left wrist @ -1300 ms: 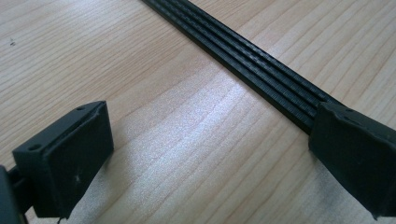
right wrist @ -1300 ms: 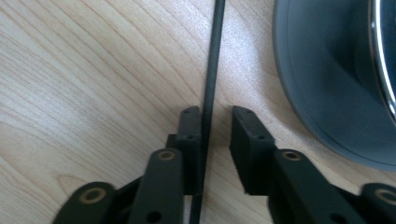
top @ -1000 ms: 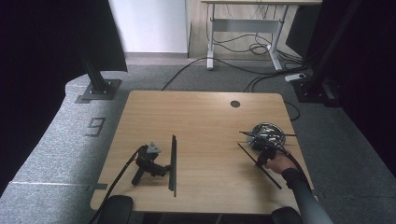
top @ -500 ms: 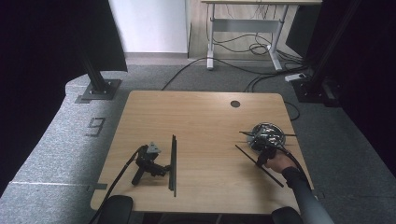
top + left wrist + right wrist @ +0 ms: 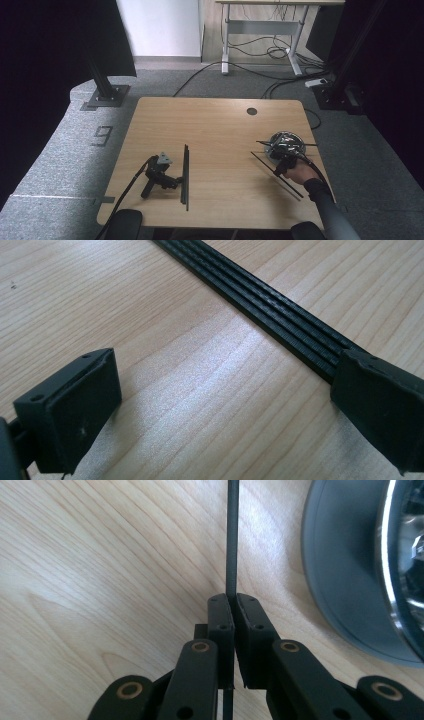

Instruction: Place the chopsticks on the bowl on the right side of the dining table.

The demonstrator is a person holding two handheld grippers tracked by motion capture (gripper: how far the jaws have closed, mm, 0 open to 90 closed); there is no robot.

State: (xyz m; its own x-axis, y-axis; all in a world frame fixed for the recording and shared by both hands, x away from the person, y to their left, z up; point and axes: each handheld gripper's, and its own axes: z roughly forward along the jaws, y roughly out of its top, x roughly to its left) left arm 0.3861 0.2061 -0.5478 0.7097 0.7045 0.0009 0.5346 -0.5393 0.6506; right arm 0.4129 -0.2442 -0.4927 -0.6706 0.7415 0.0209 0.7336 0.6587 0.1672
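My right gripper (image 5: pixel 231 600) is shut on a thin black rod (image 5: pixel 231 540) that lies flat along the wooden table. In the high view a hand holds this gripper (image 5: pixel 281 167) on the same rod (image 5: pixel 295 189), which runs diagonally at the table's right, just in front of a round dark hub (image 5: pixel 286 144) with shiny metal inside and thin rods sticking out. My left gripper (image 5: pixel 170 175) lies on the table at the left with no hand on it. Its jaws (image 5: pixel 225 410) stand wide open, and a bundle of black rods (image 5: pixel 280 315) passes by one jaw.
The bundle of black rods (image 5: pixel 185 175) lies straight, front to back, left of the table's middle. A round cable hole (image 5: pixel 251 111) is near the far edge. The hub's grey rim (image 5: pixel 340 580) is close to the right of the held rod.
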